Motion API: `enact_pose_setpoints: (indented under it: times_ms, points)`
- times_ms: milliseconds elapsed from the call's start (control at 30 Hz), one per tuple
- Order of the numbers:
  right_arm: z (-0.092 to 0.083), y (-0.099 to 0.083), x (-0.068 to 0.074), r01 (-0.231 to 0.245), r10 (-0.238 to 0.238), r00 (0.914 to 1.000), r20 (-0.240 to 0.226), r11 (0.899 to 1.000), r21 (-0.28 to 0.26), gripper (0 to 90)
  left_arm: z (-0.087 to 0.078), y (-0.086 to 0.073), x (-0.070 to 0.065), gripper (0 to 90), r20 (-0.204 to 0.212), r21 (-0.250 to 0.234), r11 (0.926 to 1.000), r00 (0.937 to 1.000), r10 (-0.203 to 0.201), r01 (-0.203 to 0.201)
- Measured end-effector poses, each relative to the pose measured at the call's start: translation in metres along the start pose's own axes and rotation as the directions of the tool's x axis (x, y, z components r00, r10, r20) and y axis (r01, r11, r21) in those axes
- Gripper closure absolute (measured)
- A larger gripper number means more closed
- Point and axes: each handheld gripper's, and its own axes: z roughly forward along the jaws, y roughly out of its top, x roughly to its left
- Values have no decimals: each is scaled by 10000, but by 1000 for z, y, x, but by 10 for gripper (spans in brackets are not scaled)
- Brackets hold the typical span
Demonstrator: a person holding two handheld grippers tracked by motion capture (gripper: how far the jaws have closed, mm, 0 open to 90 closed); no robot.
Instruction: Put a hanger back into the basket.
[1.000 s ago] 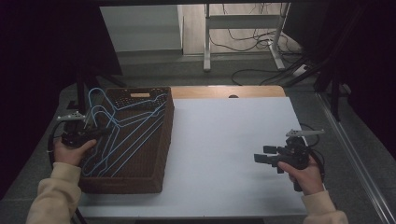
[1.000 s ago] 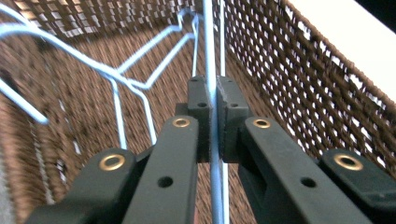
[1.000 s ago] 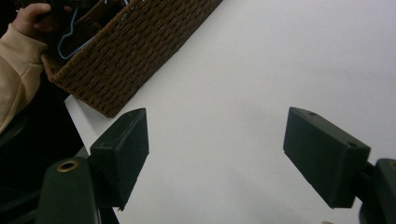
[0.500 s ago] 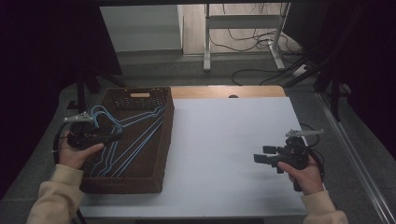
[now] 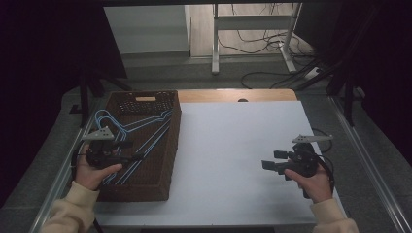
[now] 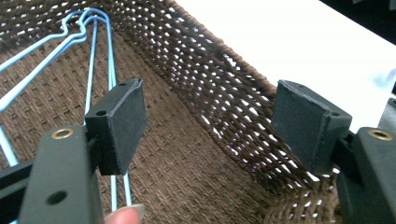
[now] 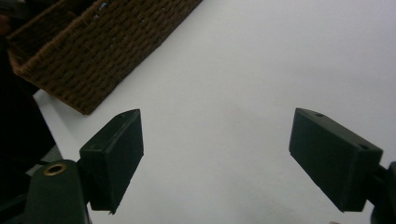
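1. Dim room, white table top [image 5: 233,160], floor cables behind it; I'm watching from the high view first.
2. Left gripper [image 5: 130,151] sits over the near left part of the brown wicker basket [image 5: 170,145], held in the person's left hand [image 5: 92,170].
3. Its jaws have just been opening and now stand wide; in the left gripper view nothing is between the pads [image 6: 123,121], just basket floor under the left gripper [image 6: 210,126].
4. Blue wire hangers [image 5: 141,133] lie flat inside the basket, hooks toward the far end; the left gripper view shows their thin wires [image 6: 100,56] running past and partly behind the left-hand pad. I can't tell if they touch it.
5. Basket wall [image 6: 224,93] rises just beyond the jaws, white table past it.
6. Right gripper [image 5: 272,160] is well apart, held in the right hand [image 5: 311,182] above bare table on the right.
7. Its jaws are wide too, nothing between them; the right gripper view shows the right gripper [image 7: 215,149] over white surface and a basket corner [image 7: 93,60] farther off.
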Motion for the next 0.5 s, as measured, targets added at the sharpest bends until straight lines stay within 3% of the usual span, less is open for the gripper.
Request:
enact_pose_setpoints:
  times_ms: [67,267,500]
  points:
    - [1,-1,1,187,-188,9996,212,9998,48,175,0,-1,-5,266,272,-114,9999,9996,-95,98]
    - [1,-3,2,525,-523,9968,597,9986,-18,175,10,-2,-25,262,538,279,9991,9981,296,-311]
    - [-2,-5,2,742,-722,9942,798,9970,-217,175,15,1,-33,252,670,354,9977,9962,552,-577]
